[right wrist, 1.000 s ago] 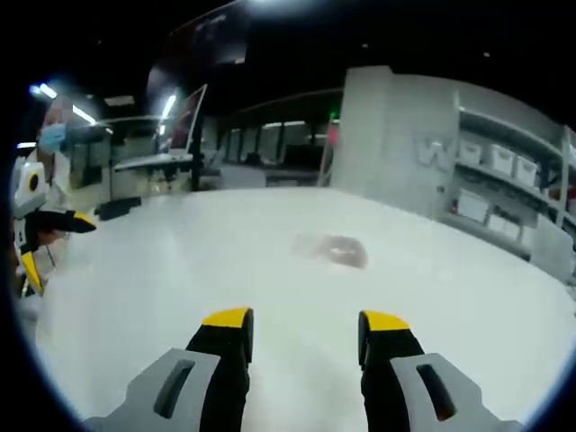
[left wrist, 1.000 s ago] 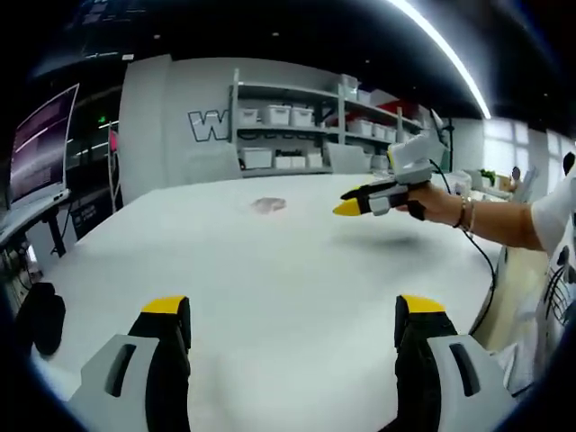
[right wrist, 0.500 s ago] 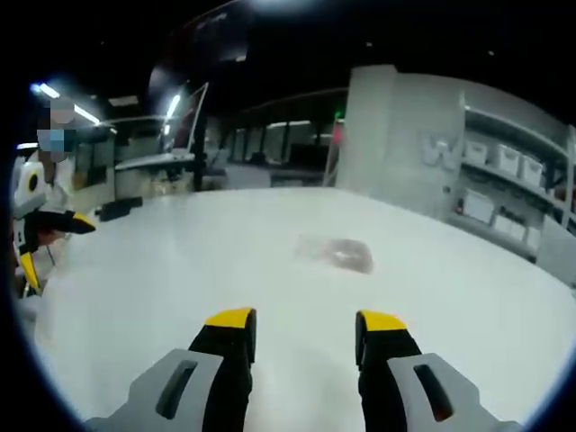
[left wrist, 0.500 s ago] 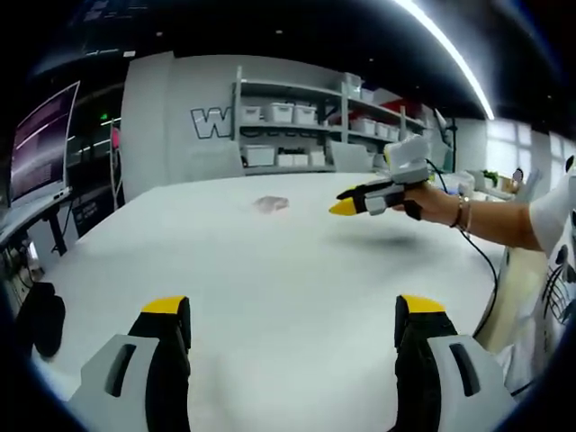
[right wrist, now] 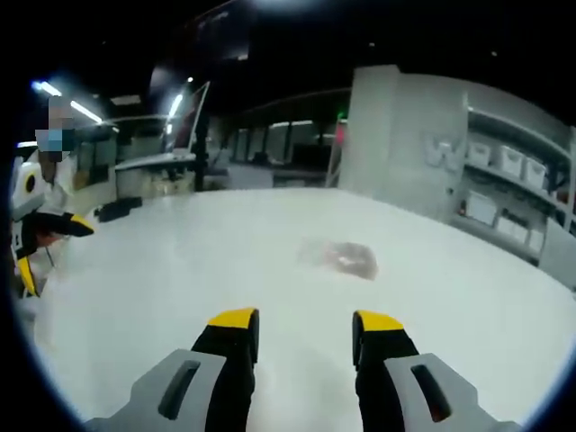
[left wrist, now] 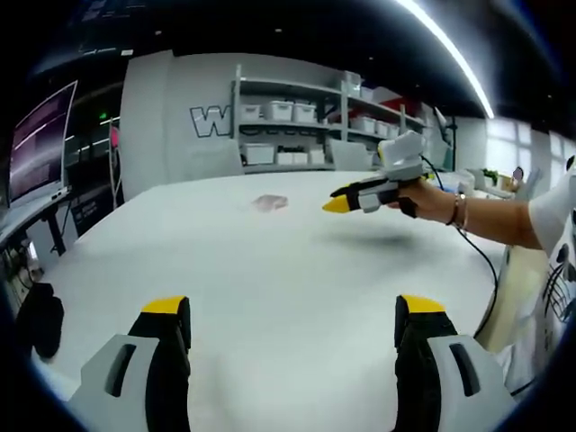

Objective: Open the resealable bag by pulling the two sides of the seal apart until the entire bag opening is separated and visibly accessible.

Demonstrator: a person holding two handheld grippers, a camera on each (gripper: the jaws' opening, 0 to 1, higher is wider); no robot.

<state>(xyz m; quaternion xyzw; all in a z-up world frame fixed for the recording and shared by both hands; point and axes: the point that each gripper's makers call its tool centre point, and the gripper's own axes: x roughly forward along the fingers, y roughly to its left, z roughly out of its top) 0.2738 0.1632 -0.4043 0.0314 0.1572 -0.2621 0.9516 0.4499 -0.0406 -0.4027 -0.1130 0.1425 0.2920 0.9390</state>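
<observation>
A small clear resealable bag with something pinkish inside lies flat far out on the white table. My left gripper hovers low over the near table, jaws wide open and empty. A hand holds my right gripper above the table, a little right of the bag, its yellow tips pointing toward the bag. In the right gripper view the bag lies ahead of my right gripper, whose jaws stand open and hold nothing. The left gripper shows at that view's left edge.
Shelves with white bins stand behind the table's far edge. A monitor stands on a desk at left. A dark object sits past the table's near left edge. A cable trails from the right gripper.
The right gripper has moved a little closer to the bag, and its jaws have narrowed slightly. The left gripper and the bag have stayed put.
</observation>
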